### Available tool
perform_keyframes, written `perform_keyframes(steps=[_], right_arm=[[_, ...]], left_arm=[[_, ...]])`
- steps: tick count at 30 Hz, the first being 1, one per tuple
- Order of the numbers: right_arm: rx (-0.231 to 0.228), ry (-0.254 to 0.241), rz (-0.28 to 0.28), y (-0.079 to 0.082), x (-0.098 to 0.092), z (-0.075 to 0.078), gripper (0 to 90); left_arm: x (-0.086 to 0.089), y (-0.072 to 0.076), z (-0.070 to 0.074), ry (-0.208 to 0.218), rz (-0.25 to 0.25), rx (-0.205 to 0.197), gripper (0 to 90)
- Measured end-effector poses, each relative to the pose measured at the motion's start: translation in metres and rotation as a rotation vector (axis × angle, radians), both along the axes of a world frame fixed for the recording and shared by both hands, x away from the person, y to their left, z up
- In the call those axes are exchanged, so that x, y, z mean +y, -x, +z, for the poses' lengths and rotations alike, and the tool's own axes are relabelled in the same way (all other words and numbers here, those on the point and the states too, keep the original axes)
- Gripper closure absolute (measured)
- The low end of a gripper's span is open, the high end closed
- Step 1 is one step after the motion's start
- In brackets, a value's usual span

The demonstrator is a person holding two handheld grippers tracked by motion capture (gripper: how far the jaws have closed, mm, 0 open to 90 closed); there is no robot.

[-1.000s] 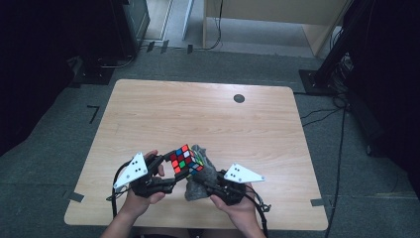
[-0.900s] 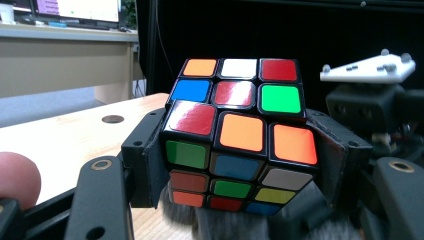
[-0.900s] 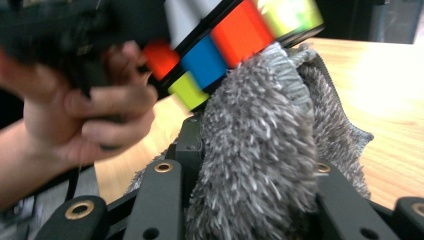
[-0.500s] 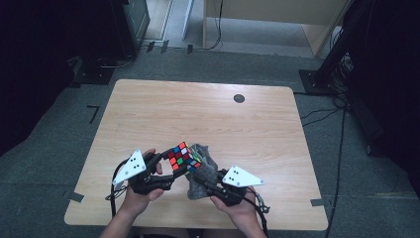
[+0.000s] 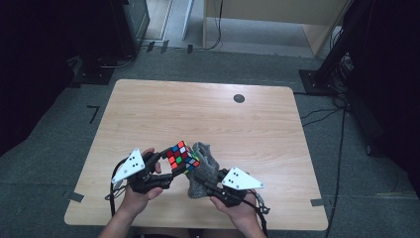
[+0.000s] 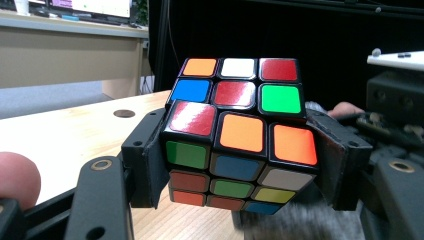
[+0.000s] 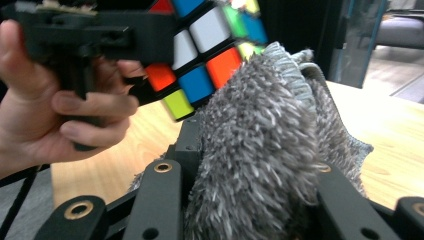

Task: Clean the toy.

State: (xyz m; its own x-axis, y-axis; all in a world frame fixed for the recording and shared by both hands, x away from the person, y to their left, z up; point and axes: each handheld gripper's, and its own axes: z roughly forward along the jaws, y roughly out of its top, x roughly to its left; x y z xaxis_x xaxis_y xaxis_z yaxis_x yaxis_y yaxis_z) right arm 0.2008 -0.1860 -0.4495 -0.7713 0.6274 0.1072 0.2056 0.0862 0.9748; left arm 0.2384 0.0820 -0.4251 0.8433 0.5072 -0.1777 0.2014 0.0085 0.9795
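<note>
We hold the puzzle cube (image 5: 181, 157) clamped between the left gripper's (image 5: 166, 166) jaws, lifted above the table's (image 5: 208, 114) near edge. From the right gripper (image 5: 200, 182), closed on the grey cloth (image 5: 204, 166), the cube lies at about ten o'clock, touching the cloth's fuzzy top, so we wipe up-left.

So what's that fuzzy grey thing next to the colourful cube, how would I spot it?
Look at the near edge of the wooden table, where two hands hold black grippers. The right gripper clamps a shaggy grey cloth, pressed against the puzzle cube in the left gripper. It is the one soft, colourless thing there.
</note>
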Motion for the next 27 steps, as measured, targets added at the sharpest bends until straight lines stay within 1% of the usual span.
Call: perform_keyframes(steps=[3,4,6,7,9,11,12,14,15,16,17,18,19,20,21,22,23,25,27], right_arm=[[0.007,0.031,0.045,0.002,0.009,-0.004,66.8],[0.004,0.039,0.051,0.002,0.010,-0.004,66.8],[-0.013,0.060,0.040,0.003,0.010,-0.002,66.8],[-0.016,0.057,0.027,0.002,0.008,0.000,66.9],[-0.025,0.009,-0.040,0.001,-0.002,0.005,67.4],[-0.027,-0.027,-0.075,0.000,-0.009,0.007,67.5],[-0.027,-0.029,-0.076,0.000,-0.011,0.008,67.5],[-0.020,-0.020,-0.053,0.001,-0.008,0.006,67.3],[-0.013,-0.011,-0.029,0.001,-0.004,0.004,67.2],[0.004,0.005,0.015,0.001,0.002,0.001,66.6],[0.011,0.030,0.049,0.002,0.007,-0.001,66.4],[0.012,0.059,0.069,0.002,0.010,-0.003,66.3],[0.004,0.095,0.071,0.002,0.012,-0.004,66.3],[-0.006,0.112,0.039,0.001,0.011,-0.004,66.3],[0.002,0.104,0.017,-0.001,0.008,-0.003,66.3],[0.021,0.077,-0.031,-0.005,-0.001,-0.002,66.4],[0.030,0.064,-0.079,-0.009,-0.009,-0.002,66.4],[0.040,0.082,-0.170,-0.015,-0.024,-0.005,66.4],[0.051,0.110,-0.228,-0.021,-0.035,-0.012,66.3]], left_arm=[[0.001,0.000,0.000,0.000,0.003,0.002,33.5],[0.002,-0.001,0.000,0.002,0.007,0.004,33.5],[0.002,-0.001,0.000,0.012,0.009,0.008,33.5],[0.002,-0.001,0.000,0.016,0.009,0.010,33.5],[0.002,-0.001,0.000,0.012,0.009,0.008,33.5],[0.001,-0.001,0.000,0.007,0.007,0.009,33.6],[0.001,-0.001,0.000,0.006,0.006,0.011,33.5],[0.000,-0.001,-0.001,0.009,0.003,0.015,33.5],[0.001,-0.002,-0.001,0.017,0.004,0.021,33.6],[0.001,-0.003,-0.001,0.017,0.003,0.025,33.5],[0.002,-0.003,-0.001,0.018,0.006,0.026,33.5],[0.002,-0.003,-0.001,0.014,0.011,0.024,33.5],[0.003,-0.003,-0.001,0.013,0.015,0.026,33.5],[0.003,-0.003,-0.001,0.016,0.016,0.030,33.5],[0.003,-0.004,-0.001,0.022,0.015,0.036,33.5],[0.004,-0.004,-0.001,0.025,0.015,0.038,33.5],[0.004,-0.004,-0.001,0.024,0.016,0.040,33.5],[0.003,-0.005,-0.001,0.030,0.021,0.050,33.5],[0.003,-0.006,-0.002,0.023,0.023,0.058,33.5]])
